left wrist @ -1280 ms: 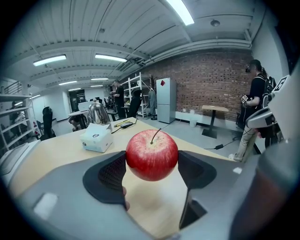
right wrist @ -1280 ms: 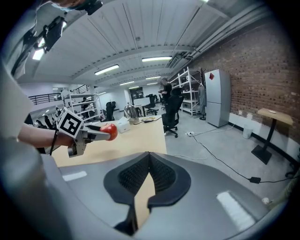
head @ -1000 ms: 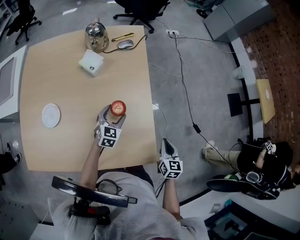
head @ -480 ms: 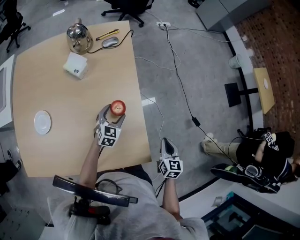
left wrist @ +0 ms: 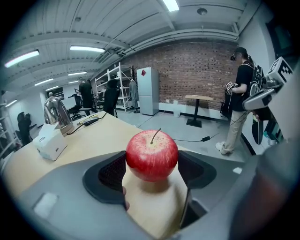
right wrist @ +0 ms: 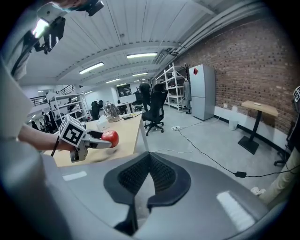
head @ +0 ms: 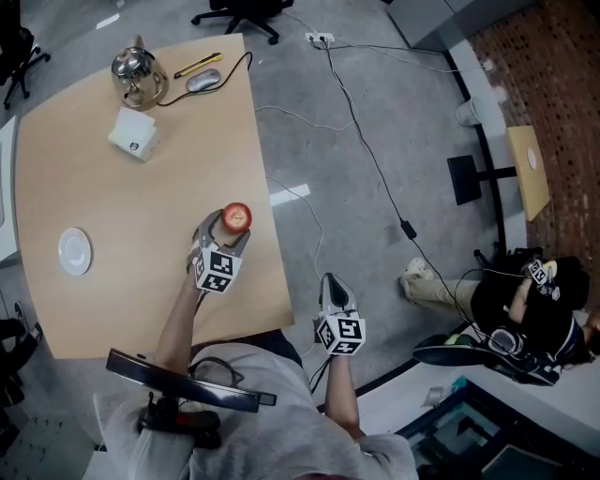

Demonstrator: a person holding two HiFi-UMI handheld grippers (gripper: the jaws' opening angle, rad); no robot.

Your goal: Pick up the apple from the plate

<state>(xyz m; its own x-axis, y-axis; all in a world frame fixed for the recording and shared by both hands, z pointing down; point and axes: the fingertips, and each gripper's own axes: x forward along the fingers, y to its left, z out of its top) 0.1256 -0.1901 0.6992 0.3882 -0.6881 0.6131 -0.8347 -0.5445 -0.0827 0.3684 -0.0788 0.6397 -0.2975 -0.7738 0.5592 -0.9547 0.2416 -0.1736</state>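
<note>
Clamping apple (left wrist: pixel 152 155) in left gripper (head: pixel 225 232)

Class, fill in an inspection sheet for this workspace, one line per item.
Surface: wooden table, bare plate at its left.
Job's things: apple gripped, away from the plate.
Clutter: kettle, white box, mouse at the far end.
Tools: left tool shut on apple; right tool shut, empty, off the table.
Cables: mouse cable on table; cord across floor.
Surroundings: office chair, person nearby.
</note>
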